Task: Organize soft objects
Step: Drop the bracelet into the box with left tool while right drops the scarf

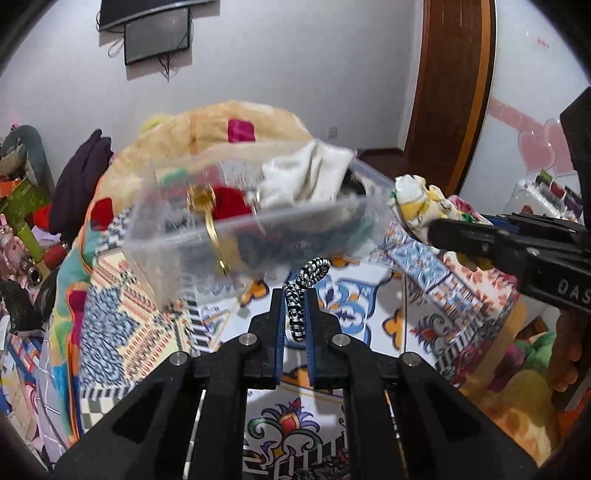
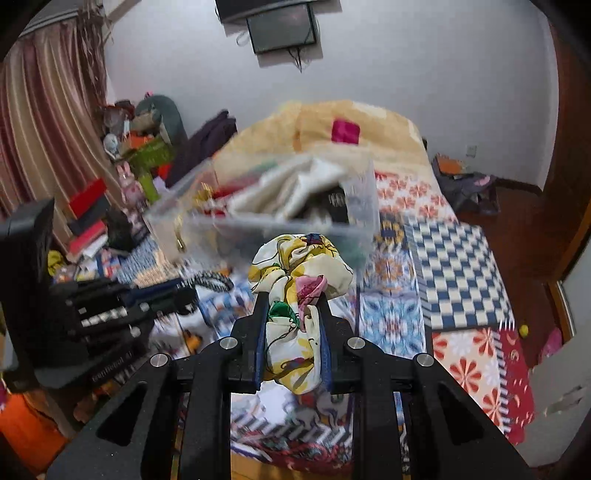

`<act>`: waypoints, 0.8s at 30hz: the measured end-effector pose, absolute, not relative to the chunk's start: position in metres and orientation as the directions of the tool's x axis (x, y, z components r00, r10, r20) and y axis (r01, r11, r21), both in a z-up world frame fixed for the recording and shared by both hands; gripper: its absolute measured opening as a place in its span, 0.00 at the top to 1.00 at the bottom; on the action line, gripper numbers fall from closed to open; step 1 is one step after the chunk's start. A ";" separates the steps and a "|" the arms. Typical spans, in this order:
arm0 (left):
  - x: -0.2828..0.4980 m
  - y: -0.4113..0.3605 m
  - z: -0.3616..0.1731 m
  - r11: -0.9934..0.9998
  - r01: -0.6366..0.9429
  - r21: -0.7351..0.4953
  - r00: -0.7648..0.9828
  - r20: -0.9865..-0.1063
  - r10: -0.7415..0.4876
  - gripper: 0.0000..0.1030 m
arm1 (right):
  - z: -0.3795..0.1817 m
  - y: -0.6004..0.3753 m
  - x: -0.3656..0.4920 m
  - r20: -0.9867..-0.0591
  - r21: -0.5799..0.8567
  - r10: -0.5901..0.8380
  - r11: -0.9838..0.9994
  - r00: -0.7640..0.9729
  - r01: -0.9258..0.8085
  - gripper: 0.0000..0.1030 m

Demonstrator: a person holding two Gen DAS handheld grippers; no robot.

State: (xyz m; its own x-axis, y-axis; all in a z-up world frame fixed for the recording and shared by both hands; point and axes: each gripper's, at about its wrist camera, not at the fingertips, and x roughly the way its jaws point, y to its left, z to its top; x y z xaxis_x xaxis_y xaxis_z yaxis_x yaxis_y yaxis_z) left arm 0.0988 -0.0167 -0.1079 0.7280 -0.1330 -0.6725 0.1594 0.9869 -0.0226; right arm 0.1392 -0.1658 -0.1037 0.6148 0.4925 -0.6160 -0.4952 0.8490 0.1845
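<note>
Pinched between the closed-in fingers of the left gripper (image 1: 294, 314) is a black-and-white patterned band (image 1: 304, 291), its loop curling up past the fingertips, held above the bed. Alongside it, the right gripper (image 2: 291, 325) has its fingers clamped on a bunched floral scrunchie (image 2: 301, 280) in yellow, white and pink, the fabric spilling out over the tips. Both pieces hang just in front of a clear plastic bin (image 1: 236, 236), which looks blurred and tilted; inside it I can make out a cream cloth (image 1: 306, 173), something red and a gold clip (image 1: 207, 206). All of this is over a bed spread with a bright patchwork quilt (image 2: 454, 258). Behind the bin lies a yellowish blanket (image 2: 373, 122), and a dark screen (image 2: 282, 31) hangs on the white wall.
</note>
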 end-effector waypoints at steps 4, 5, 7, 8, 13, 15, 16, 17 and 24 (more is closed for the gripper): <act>0.098 -0.006 -0.085 0.988 0.146 -0.043 0.766 -0.628 -0.141 0.92 | -0.087 -0.161 0.146 -0.575 0.172 0.499 0.849 0.649 -0.500 0.80; 0.099 -0.002 -0.077 0.989 0.140 -0.052 0.776 -0.614 -0.142 0.92 | -0.082 -0.158 0.149 -0.564 0.169 0.500 0.849 0.657 -0.501 0.80; 0.101 0.004 -0.066 0.989 0.129 -0.068 0.794 -0.591 -0.144 0.92 | -0.076 -0.154 0.153 -0.549 0.170 0.506 0.847 0.666 -0.504 0.80; 0.103 0.008 -0.063 0.989 0.125 -0.075 0.799 -0.583 -0.145 0.92 | -0.074 -0.153 0.155 -0.543 0.170 0.508 0.846 0.669 -0.505 0.80; 0.116 0.022 -0.045 0.992 0.096 -0.086 0.831 -0.542 -0.128 0.92 | -0.067 -0.140 0.170 -0.526 0.160 0.511 0.845 0.680 -0.511 0.80; 0.123 0.026 -0.042 0.992 0.090 -0.084 0.835 -0.537 -0.121 0.92 | -0.066 -0.135 0.175 -0.521 0.160 0.514 0.843 0.681 -0.514 0.80; 0.127 0.028 -0.041 0.993 0.085 -0.083 0.838 -0.534 -0.116 0.92 | -0.065 -0.133 0.177 -0.520 0.159 0.516 0.841 0.680 -0.517 0.80; 0.130 0.027 -0.043 0.993 0.082 -0.081 0.838 -0.533 -0.112 0.92 | -0.065 -0.128 0.181 -0.520 0.157 0.517 0.840 0.680 -0.519 0.80; 0.162 0.036 -0.057 0.996 0.050 -0.069 0.823 -0.562 -0.080 0.92 | -0.076 -0.105 0.203 -0.550 0.136 0.509 0.837 0.662 -0.530 0.80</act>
State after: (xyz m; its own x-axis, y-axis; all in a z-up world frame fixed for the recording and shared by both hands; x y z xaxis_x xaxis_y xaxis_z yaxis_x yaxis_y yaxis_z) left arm 0.1621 0.0357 -0.0572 0.8235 -0.0804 -0.5616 0.0501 0.9963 -0.0693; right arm 0.2032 -0.1051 -0.0755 0.6622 0.5089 -0.5501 -0.5302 0.8369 0.1359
